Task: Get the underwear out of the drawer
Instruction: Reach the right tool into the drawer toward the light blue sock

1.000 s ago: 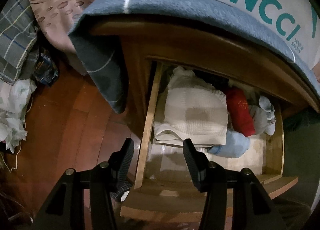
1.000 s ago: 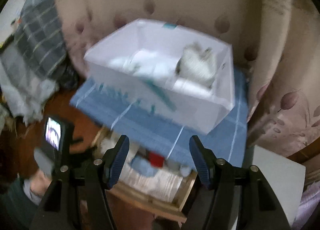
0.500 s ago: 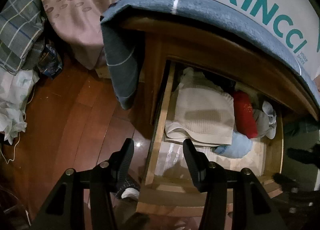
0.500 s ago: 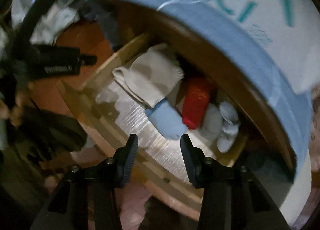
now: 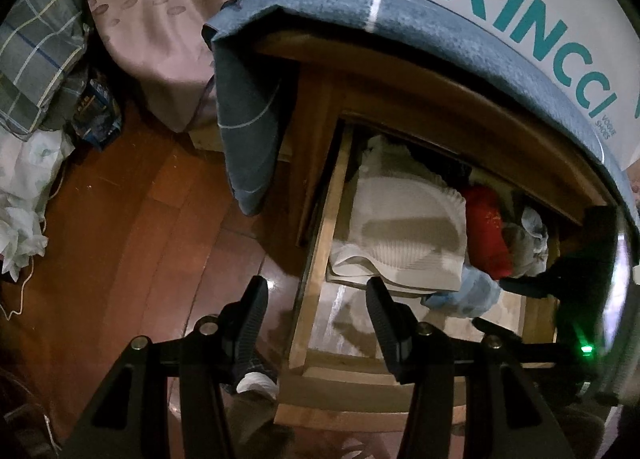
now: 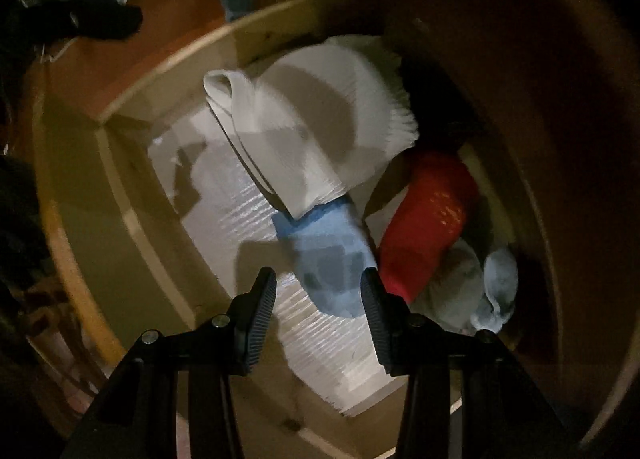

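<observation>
The wooden drawer (image 5: 316, 259) is pulled open and holds folded clothes. A folded blue piece of underwear (image 6: 332, 259) lies on the drawer liner, partly under a folded white ribbed garment (image 6: 316, 119), with a red roll (image 6: 428, 219) and grey socks (image 6: 480, 291) to its right. My right gripper (image 6: 318, 299) is open and hovers just over the blue piece, its jaws on either side of it. My left gripper (image 5: 316, 299) is open and empty above the drawer's left front corner. The blue piece also shows in the left wrist view (image 5: 464, 295), next to the right gripper's body (image 5: 576, 291).
A grey-blue cloth (image 5: 320, 19) drapes over the cabinet top, with a white XINCCI shoe box (image 5: 540, 19) on it. Wooden floor (image 5: 140, 219) lies to the left, with a bed cover (image 5: 152, 19), plaid fabric (image 5: 36, 39) and white cloths (image 5: 20, 199) beyond.
My right gripper has dropped from above the shoe box down into the drawer, close over the blue underwear. My left gripper has drifted left and back, so the right gripper now shows in its view.
</observation>
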A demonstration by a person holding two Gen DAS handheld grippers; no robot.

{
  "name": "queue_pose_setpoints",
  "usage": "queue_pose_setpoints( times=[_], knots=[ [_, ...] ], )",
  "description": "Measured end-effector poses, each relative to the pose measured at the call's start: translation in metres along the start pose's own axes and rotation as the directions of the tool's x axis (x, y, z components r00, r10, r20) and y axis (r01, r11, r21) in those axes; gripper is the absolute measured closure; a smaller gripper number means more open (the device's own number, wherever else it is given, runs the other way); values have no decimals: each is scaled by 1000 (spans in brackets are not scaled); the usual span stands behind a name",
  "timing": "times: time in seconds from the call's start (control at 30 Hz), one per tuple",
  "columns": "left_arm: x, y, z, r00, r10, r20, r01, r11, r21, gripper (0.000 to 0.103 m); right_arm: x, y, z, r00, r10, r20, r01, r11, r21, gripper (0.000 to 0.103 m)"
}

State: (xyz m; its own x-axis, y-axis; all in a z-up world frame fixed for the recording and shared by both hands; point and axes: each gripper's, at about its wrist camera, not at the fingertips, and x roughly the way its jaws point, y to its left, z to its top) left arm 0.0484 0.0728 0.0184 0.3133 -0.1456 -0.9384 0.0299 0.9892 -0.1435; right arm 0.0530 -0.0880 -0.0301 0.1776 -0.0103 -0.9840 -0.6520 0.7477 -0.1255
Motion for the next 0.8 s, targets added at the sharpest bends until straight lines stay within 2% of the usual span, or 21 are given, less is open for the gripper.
queue_pose_setpoints(
  times=[0.27,0.47,0.57,0.67,0.8],
  knots=[
    [5,-2,2,1000,2,-16,-2,1000,8,51,30,3,7,999,3,-42,-5,998,-61,60],
    [7,-4,4,1000,4,-21,-4,1000,15,51,40,0,10,999,-1,-46,-3,997,-83,49],
    [8,-5,4,1000,5,-21,-4,1000,21,51,47,-2,6,998,-21,-52,16,995,-101,47],
    [8,-5,4,1000,5,-23,-5,1000,26,51,54,-2,2,998,-34,-54,29,994,-103,46],
    [10,-7,3,999,10,-31,-9,999,40,51,66,-9,-5,998,-10,-68,7,999,-46,47]
  ],
)
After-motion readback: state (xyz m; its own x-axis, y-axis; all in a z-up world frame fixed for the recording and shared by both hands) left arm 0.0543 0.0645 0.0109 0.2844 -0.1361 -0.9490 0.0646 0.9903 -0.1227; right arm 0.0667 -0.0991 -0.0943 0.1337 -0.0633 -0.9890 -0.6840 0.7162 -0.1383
